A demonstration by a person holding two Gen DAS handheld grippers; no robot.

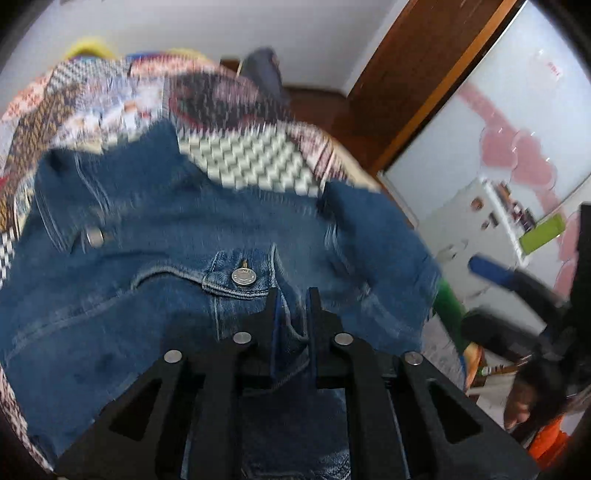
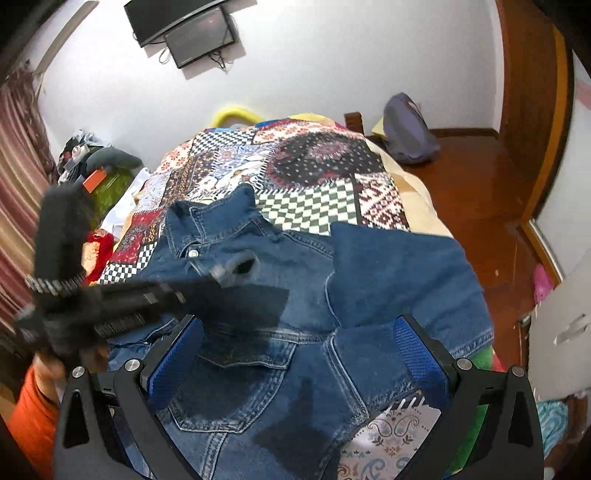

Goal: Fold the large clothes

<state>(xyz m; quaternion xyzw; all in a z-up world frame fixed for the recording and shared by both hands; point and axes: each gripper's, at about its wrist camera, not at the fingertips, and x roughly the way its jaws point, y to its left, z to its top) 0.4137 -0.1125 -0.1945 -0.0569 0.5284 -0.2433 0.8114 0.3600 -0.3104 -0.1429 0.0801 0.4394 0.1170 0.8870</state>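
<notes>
A blue denim jacket (image 2: 295,295) lies spread on a patchwork bedspread (image 2: 314,162). In the left wrist view the jacket (image 1: 166,240) fills the frame, with a metal button (image 1: 243,276) on a pocket flap. My left gripper (image 1: 293,299) is shut on a fold of the denim just right of that pocket. It shows blurred in the right wrist view (image 2: 218,275), over the jacket's chest. My right gripper (image 2: 295,325) is open, blue pads wide apart, above the jacket's lower part and holding nothing. It appears at the right edge of the left wrist view (image 1: 491,273).
A purple backpack (image 2: 406,129) sits on the wooden floor (image 2: 472,177) beside the bed. A wooden door frame (image 2: 532,110) stands at right. A cluttered stand (image 2: 92,166) is left of the bed. A monitor (image 2: 192,29) hangs on the wall.
</notes>
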